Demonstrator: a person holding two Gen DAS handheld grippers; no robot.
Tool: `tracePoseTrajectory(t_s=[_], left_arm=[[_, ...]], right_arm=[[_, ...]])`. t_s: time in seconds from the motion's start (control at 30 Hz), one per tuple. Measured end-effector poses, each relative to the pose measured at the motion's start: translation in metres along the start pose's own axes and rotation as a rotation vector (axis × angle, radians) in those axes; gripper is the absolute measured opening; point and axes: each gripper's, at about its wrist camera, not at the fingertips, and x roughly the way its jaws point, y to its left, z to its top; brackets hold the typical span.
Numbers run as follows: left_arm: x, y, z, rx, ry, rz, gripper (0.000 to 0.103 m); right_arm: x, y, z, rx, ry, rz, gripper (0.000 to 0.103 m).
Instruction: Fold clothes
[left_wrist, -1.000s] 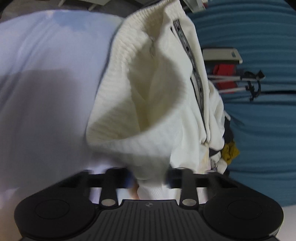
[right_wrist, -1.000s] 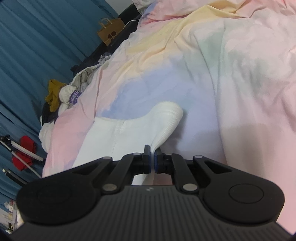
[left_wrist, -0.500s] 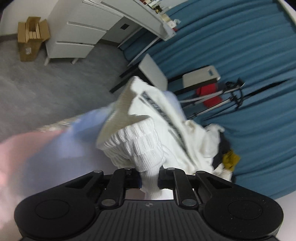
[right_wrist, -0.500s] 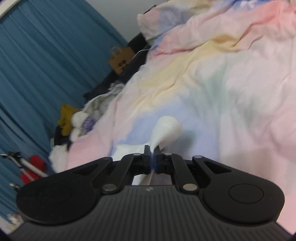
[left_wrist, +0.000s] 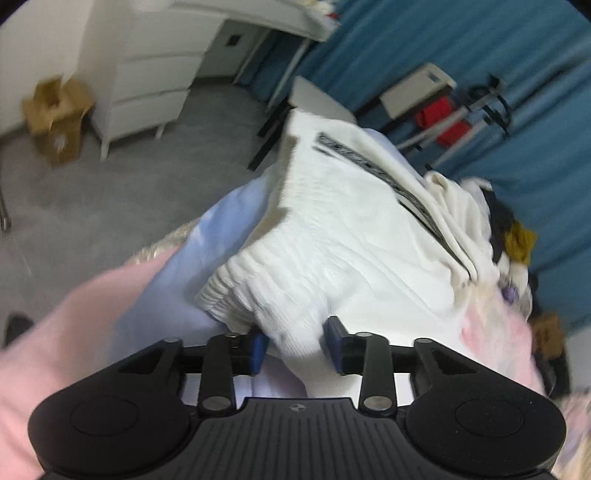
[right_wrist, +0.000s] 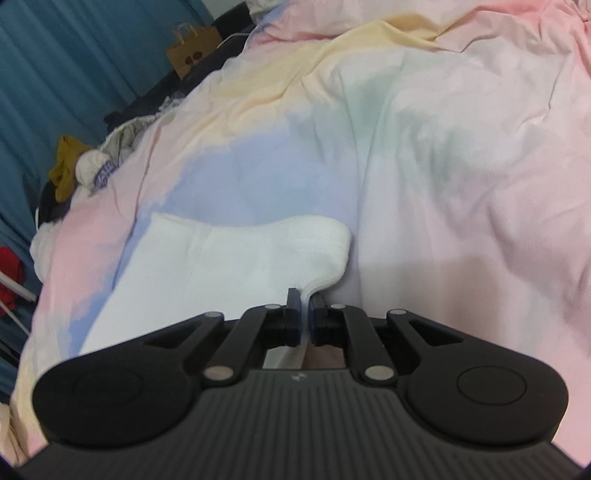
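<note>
White knit garment lies bunched on the pastel bedsheet. Left gripper is opening, ribbed fabric between its parted pads, not pressed. Right gripper is clamped on the garment's edge.

White ribbed-knit garment lies bunched on the pastel bedspread, a black-and-white patterned band running along its upper side. From the right wrist view its elasticated edge lies folded over, flattened against the bed.
</note>
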Motion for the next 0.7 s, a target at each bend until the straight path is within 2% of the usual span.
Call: tracePoseTrajectory(t_s=[0.07,0.1,0.13,0.17,0.2,0.23,0.37,0.47,0.6,0.7], left_arm=[[-0.014,-0.01,-0.004,0.075,-0.027,0.024,0.068],[-0.022,-0.016,-0.006,0.113,-0.051,0.033,0.072],[-0.029,-0.023,-0.007,0.148,-0.076,0.042,0.08],[-0.036,-0.029,-0.009,0.181,-0.104,0.05,0.083],[-0.043,-0.036,-0.011,0.212,-0.128,0.052,0.084],[-0.051,-0.043,-0.013,0.241,-0.15,0.05,0.086],[-0.067,-0.082,-0.021,0.34,-0.235,0.026,0.095],[-0.07,-0.116,-0.033,0.424,-0.278,-0.01,0.097],[-0.06,-0.167,-0.058,0.549,-0.288,-0.042,0.097],[-0.036,-0.201,-0.072,0.637,-0.276,-0.055,0.097]], right_arm=[[-0.005,0.003,0.003,-0.021,-0.03,-0.011,0.015],[-0.008,0.004,0.005,-0.038,-0.048,-0.025,0.024],[-0.012,0.005,0.007,-0.049,-0.07,-0.037,0.041],[-0.017,0.007,0.008,-0.058,-0.101,-0.048,0.052],[-0.021,0.009,0.01,-0.066,-0.134,-0.058,0.072],[-0.026,0.011,0.011,-0.075,-0.162,-0.064,0.084],[-0.043,0.027,0.014,-0.133,-0.203,0.004,0.083],[-0.06,0.049,0.008,-0.213,-0.216,0.079,0.083],[-0.086,0.084,-0.013,-0.354,-0.217,0.198,0.083],[-0.108,0.108,-0.036,-0.451,-0.21,0.293,0.083]])
